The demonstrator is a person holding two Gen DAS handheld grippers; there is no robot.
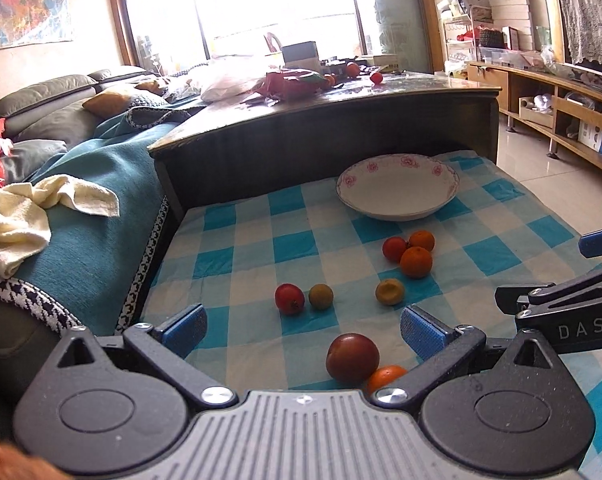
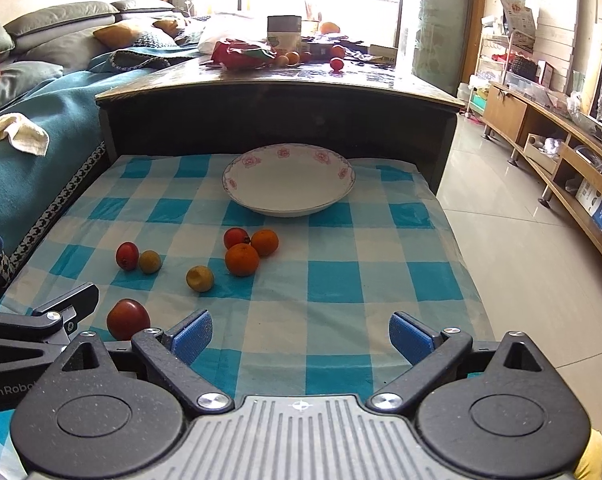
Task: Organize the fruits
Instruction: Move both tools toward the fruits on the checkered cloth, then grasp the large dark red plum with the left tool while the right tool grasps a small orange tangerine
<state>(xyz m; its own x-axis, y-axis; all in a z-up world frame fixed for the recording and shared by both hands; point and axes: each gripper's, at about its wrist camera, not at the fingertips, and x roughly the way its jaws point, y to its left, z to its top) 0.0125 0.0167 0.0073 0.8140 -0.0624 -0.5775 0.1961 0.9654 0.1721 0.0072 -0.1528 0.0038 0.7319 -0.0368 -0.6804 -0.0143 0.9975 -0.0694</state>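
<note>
— Which step was in hand?

— The very start, by my judgement. The flowered bowl (image 2: 289, 180) sat empty near the far edge of the checked-cloth surface (image 2: 381, 280), and all the fruit lay loose on the cloth before it.

— Where exactly?

— Two tangerines (image 2: 242, 259) and a small red fruit (image 2: 236, 237) clustered touching one another just in front of the bowl. Toward the left edge, another small red fruit (image 2: 127, 255) touched a greenish-yellow fruit (image 2: 149, 261); a yellow fruit (image 2: 200, 278) lay alone between the two groups. Nearest the front edge sat a large dark-red fruit (image 1: 353, 358), with a third tangerine (image 1: 385, 378) touching it.

— And the claws?

— Both gaped wide with nothing between the pads. The left claw (image 1: 303, 330) hung over the front of the surface with the large dark-red fruit between its fingers, though not gripped. The right claw (image 2: 301, 338) hovered over bare cloth near the front edge.

— The next move?

— Probably lowering the left claw around that large fruit, closing gently without nudging the tangerine beside it, then carrying it to the bowl.
</note>
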